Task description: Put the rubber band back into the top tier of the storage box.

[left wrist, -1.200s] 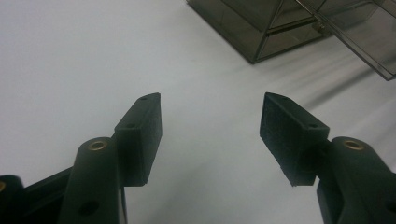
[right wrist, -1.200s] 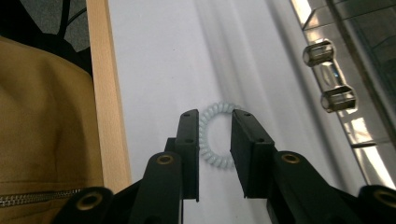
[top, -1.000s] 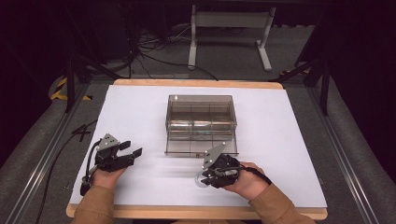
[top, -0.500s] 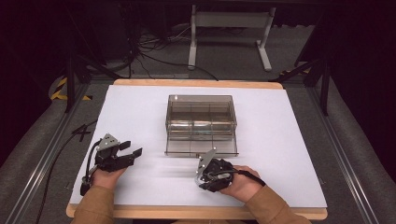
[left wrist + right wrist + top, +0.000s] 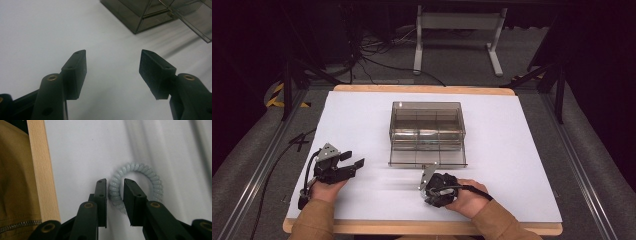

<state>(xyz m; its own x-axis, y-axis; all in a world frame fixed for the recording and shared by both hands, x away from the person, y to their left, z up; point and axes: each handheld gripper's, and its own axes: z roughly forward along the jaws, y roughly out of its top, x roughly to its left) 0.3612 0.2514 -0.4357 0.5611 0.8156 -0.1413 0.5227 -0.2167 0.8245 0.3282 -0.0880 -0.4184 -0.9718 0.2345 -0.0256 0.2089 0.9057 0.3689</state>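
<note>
A pale blue spiral hair tie [image 5: 151, 175] lies on the white table sheet. My right gripper [image 5: 115, 181] points down at it near the table's front edge [image 5: 40, 170]. Its jaws straddle the near side of the coil and have just been closing a little, with a thin gap still showing at one pad. From the high view, my right gripper [image 5: 435, 191] covers the tie. My left gripper [image 5: 353, 159] rests at the front left, open and empty, and its jaws [image 5: 112, 60] stand wide over bare sheet.
A smoky transparent compartment box [image 5: 427, 125] stands mid-table with its lid [image 5: 427, 160] folded down toward me, just beyond the right gripper. The box corner [image 5: 140, 17] lies ahead of the left gripper. A tan sleeve [image 5: 12, 182] borders the wooden edge.
My right hand has come slightly left and down onto the sheet. The left hand has stayed put.
</note>
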